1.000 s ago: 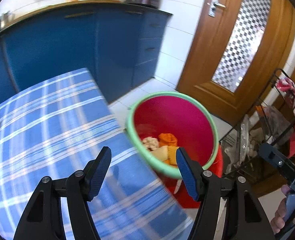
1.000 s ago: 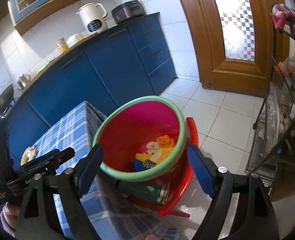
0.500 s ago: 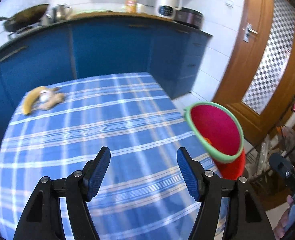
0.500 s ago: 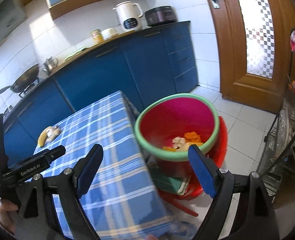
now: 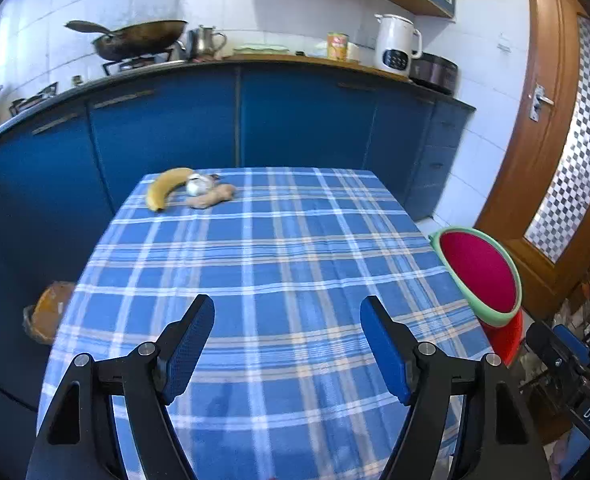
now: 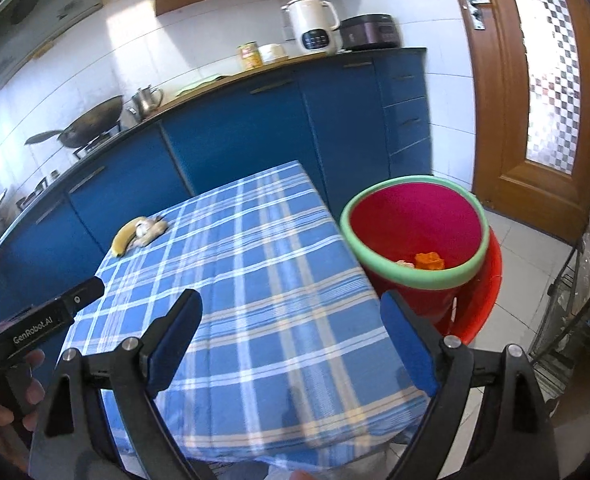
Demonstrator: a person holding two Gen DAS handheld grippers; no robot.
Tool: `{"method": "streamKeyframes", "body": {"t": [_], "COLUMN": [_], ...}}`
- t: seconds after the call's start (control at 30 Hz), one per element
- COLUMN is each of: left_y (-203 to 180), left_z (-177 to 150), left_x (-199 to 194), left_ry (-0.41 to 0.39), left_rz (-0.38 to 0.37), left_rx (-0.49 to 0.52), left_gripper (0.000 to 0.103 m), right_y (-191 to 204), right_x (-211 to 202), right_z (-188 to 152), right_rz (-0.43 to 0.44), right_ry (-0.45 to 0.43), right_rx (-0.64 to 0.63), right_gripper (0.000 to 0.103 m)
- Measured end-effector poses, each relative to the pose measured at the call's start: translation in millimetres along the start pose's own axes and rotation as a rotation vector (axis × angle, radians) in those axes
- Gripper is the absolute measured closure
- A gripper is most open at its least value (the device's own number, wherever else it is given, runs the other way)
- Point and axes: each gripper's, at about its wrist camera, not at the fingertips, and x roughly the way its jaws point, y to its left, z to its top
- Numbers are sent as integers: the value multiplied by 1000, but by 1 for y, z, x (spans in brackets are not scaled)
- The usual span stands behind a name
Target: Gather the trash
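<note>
On the far left corner of the blue plaid tablecloth (image 5: 287, 256) lie a yellow banana (image 5: 167, 190), a small white lump (image 5: 197, 186) and a brown knobbly piece (image 5: 213, 196). From the right wrist the banana (image 6: 125, 236) shows at the cloth's (image 6: 255, 280) far left. The red bin with a green rim (image 5: 507, 312) stands off the table's right edge; in the right wrist view its inner wall (image 6: 411, 216) is bare above an orange scrap (image 6: 429, 260). My left gripper (image 5: 287, 304) hovers over the near cloth, jaws opening, nothing between them. My right gripper (image 6: 291, 300) is open and empty.
Blue cabinets (image 5: 303, 120) run behind the table, with a wok (image 5: 135, 40) and kettle (image 5: 397, 46) on the counter. A wooden door (image 6: 535, 100) is at the right, a wire rack (image 6: 575, 304) beside it. The bin sits on a red stool (image 6: 483, 304). A brown bag (image 5: 47, 312) lies left of the table.
Both views have swung left, from over the bin to the table. The banana and its neighbours came into view at the far end. The bin slid to the right.
</note>
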Motion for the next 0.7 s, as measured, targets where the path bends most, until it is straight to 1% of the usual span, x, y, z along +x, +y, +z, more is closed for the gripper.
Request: {"method": "streamKeyframes", "body": {"t": [0.13,0.27,0.4,0.7], "left_y": [9,11,10,8], "left_z": [-6,-7,-6,-7], "left_x": [-11,-18,-23,-26], "left_ry": [-14,-30,-52,-63], "left_rz": [21,16,13,3], "left_rx": [-17,-25,-24,-28], "left_gripper": [26,26,26,26], "right_y": [12,23,26,26], "right_x": [-7,-15,-16,-14], "right_z": [-4,-5,-5,-5], "right_rz": [13,21,21,21], "right_ry": [-10,-31,-33,-23], "right_rx": [-28,-50,-56,-53], "right_gripper": [13,13,13,13]}}
